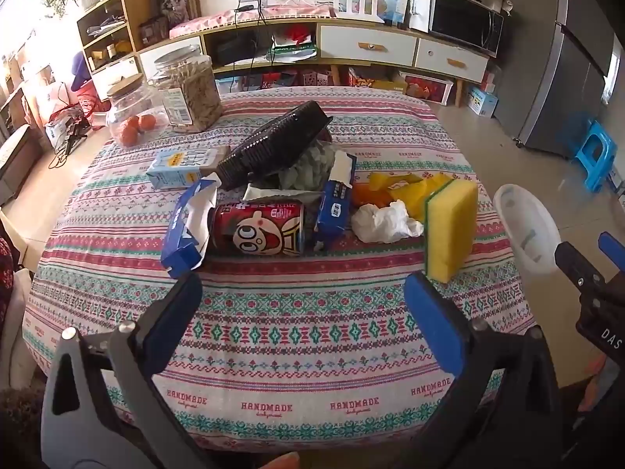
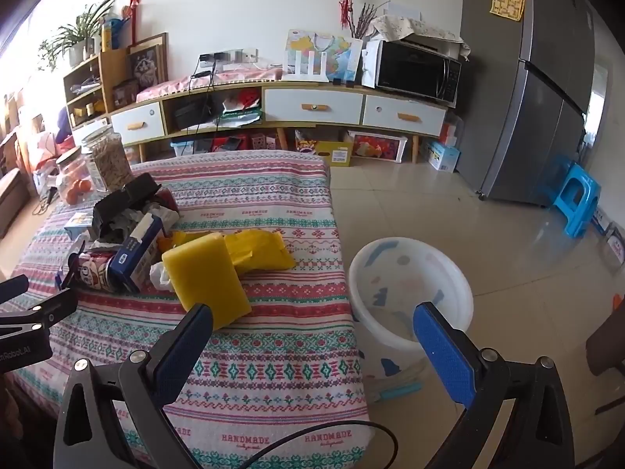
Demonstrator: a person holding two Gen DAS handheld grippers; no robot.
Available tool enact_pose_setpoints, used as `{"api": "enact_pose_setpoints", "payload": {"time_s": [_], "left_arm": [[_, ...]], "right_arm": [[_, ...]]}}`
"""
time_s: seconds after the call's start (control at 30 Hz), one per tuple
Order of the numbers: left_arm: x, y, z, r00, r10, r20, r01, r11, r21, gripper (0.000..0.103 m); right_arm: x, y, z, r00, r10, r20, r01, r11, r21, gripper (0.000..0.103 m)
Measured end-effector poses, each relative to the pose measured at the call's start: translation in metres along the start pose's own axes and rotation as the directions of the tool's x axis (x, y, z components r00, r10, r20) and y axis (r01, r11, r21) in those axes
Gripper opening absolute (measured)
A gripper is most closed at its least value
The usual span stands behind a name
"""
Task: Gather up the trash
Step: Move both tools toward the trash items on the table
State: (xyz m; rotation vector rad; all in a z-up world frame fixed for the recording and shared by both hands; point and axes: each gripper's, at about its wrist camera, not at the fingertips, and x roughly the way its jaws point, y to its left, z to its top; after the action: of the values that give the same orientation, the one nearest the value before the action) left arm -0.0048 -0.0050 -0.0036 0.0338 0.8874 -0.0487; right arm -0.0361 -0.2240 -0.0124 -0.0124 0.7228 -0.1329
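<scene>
A heap of trash lies mid-table: a red drink can [image 1: 259, 227] on its side, torn blue cartons [image 1: 187, 228], a crumpled white tissue [image 1: 384, 222], yellow wrappers [image 1: 402, 187], a black plastic tray [image 1: 275, 144] and a small milk box [image 1: 179, 166]. A yellow sponge [image 1: 451, 228] stands on edge at the heap's right; it also shows in the right wrist view [image 2: 209, 279]. My left gripper [image 1: 308, 312] is open and empty, hovering short of the can. My right gripper [image 2: 312, 336] is open and empty over the table's right edge, beside a white bin [image 2: 410, 293] on the floor.
Two jars [image 1: 187, 88] stand at the table's [image 1: 273, 351] far left corner, one holding oranges. A cabinet with a microwave [image 2: 416, 72] lines the back wall. A fridge [image 2: 547, 97] and a blue stool [image 2: 576, 199] stand at right.
</scene>
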Motion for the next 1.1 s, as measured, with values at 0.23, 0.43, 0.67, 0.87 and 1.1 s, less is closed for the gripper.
{"api": "enact_pose_setpoints", "payload": {"time_s": [0.23, 0.43, 0.67, 0.87, 1.1], "left_arm": [[0.0006, -0.0004, -0.0002, 1.000, -0.005, -0.006, 0.005, 1.000, 0.002, 0.103], [0.0004, -0.0004, 0.0002, 1.000, -0.005, -0.006, 0.005, 1.000, 0.002, 0.103], [0.0004, -0.0010, 0.0002, 1.000, -0.002, -0.005, 0.002, 1.000, 0.004, 0.103], [0.0006, -0.0015, 0.0004, 1.000, -0.002, 0.000, 0.002, 1.000, 0.006, 0.103], [0.0004, 0.0001, -0.0002, 1.000, -0.007, -0.001, 0.007, 1.000, -0.001, 0.103]], "right_arm": [[0.0003, -0.0012, -0.0004, 1.000, -0.001, -0.001, 0.001, 1.000, 0.000, 0.103], [0.0021, 0.0024, -0.0006, 1.000, -0.020, 0.012, 0.020, 0.999, -0.026, 0.103], [0.0028, 0.0018, -0.0003, 1.000, 0.002, -0.002, -0.002, 1.000, -0.001, 0.103], [0.0014, 0.0004, -0.0003, 1.000, 0.007, 0.006, -0.007, 1.000, 0.007, 0.103], [0.0018, 0.0009, -0.0002, 1.000, 0.001, -0.004, -0.001, 1.000, 0.001, 0.103]]}}
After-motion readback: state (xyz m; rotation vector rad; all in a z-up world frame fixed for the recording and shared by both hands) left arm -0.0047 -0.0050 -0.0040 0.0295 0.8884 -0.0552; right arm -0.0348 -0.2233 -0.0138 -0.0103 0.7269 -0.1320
